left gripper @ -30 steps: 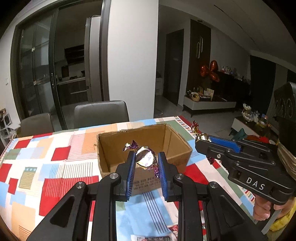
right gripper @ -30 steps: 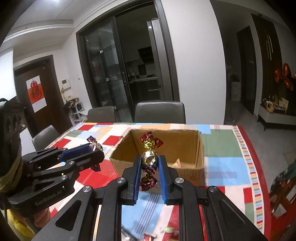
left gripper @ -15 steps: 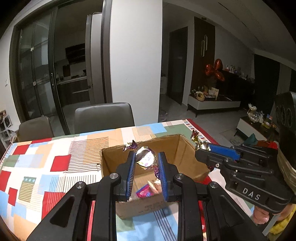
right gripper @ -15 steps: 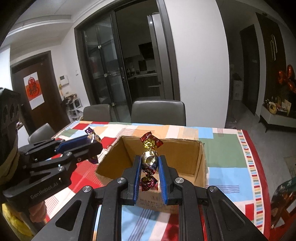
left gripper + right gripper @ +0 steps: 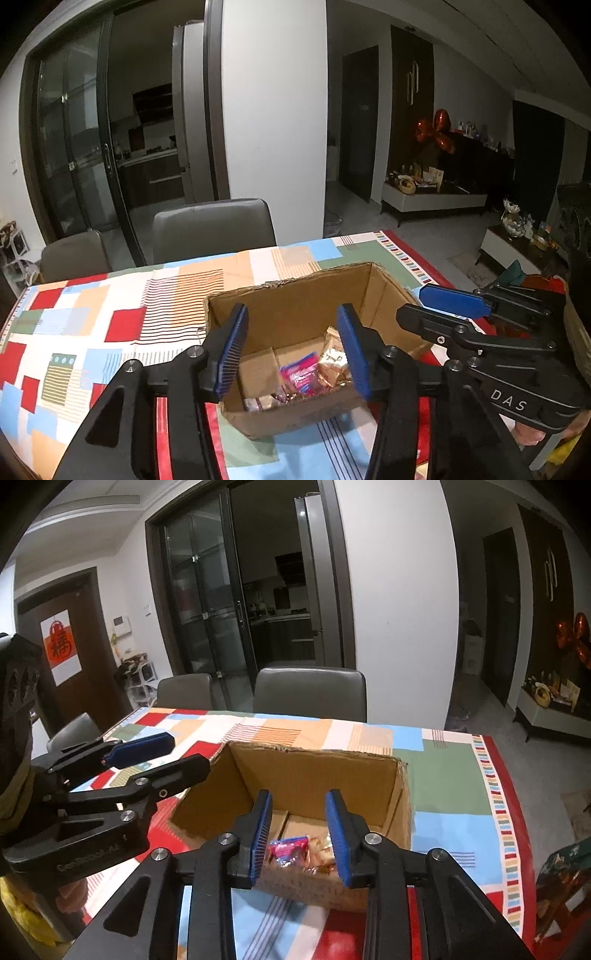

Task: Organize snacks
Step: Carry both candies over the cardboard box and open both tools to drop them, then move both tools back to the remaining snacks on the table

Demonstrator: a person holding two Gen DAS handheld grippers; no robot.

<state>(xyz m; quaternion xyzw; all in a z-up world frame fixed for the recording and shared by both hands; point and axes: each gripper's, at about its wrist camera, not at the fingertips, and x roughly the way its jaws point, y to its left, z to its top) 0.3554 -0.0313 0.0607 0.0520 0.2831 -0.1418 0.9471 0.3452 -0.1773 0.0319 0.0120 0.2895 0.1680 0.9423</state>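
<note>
- Claws first: my left gripper [image 5: 291, 347], black-framed with ribbed blue pads, hangs over the near edge of the open brown cardboard box [image 5: 295, 306], its jaws opening and nothing between them.
- My right gripper [image 5: 298, 832], the same black-and-blue make, hangs over the same box from the other side; its jaws are opening too, with no sweet between the pads (what shows in the gap lies down in the box).
- Each claw shows in the other's camera: the right one reaches in from the right edge of the left view, and the left one from the left edge of the right view, both close by the box rim.
- Snacks lie on the box floor: a bright pink plastic-wrapped packet [image 5: 300, 373] beside a crinkled golden-tan wrapped snack [image 5: 334, 360], with smaller shiny pieces near the front wall that I cannot make out.
- Under the box spreads a patchwork tablecloth [image 5: 122, 317] in red, blue, orange, green and white blocks.
- Behind the table stand grey padded dining chairs [image 5: 309, 692].
- Farther off are dark-framed glass sliding doors [image 5: 210, 602] onto a dim kitchen.
</note>
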